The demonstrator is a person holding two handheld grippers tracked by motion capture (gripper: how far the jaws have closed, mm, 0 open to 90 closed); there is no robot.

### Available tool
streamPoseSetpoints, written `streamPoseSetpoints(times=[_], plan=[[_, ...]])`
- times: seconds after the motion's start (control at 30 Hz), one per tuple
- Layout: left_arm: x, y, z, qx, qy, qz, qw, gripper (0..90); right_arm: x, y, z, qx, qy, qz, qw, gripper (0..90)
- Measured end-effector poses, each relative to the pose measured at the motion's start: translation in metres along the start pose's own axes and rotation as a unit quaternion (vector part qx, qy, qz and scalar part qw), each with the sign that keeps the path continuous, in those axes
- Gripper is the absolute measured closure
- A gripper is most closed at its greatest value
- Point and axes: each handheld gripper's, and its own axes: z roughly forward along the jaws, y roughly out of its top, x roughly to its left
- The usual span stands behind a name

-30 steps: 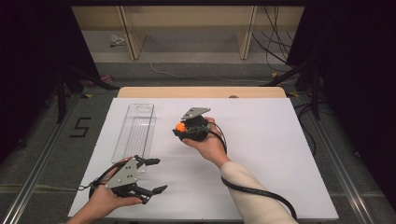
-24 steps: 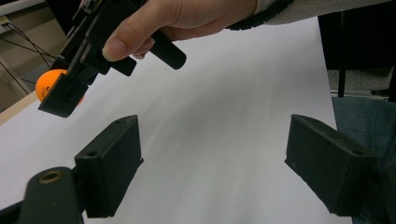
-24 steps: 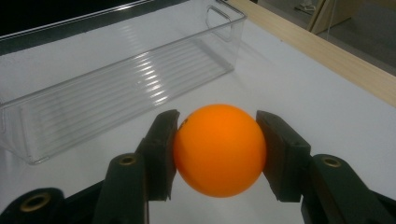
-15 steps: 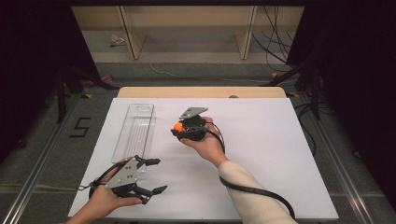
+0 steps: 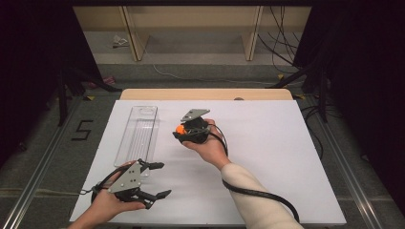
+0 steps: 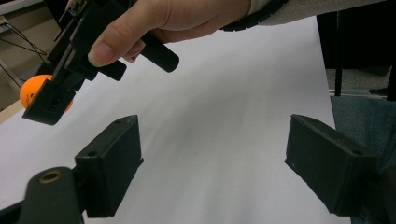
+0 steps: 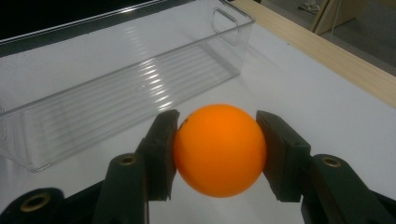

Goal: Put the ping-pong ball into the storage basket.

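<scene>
The right gripper [image 7: 217, 151] clamps an orange ball [image 7: 218, 149] near the clear tray [image 7: 140, 74] (a speck from above), while the left gripper [image 6: 212, 170] gapes wide.

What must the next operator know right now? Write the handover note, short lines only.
Right gripper: shut on the orange ball, held above the table, beside the bin.
Left gripper: open, nothing between its fingers, at the table's near left edge.
Clear bin: on the table's left side, nothing in it.
Done: ball picked up.
Left: probably carry the ball over the bin and release it there.
</scene>
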Motion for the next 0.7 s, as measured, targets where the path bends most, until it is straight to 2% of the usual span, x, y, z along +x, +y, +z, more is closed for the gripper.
streamPoseSetpoints(times=[0.7], plan=[[-0.0003,0.0001,0.0003,0.001,-0.001,0.002,1.0,17.9,0.0011,0.0065,0.0025,0.001,-0.001,-0.003,1.0,51.4]])
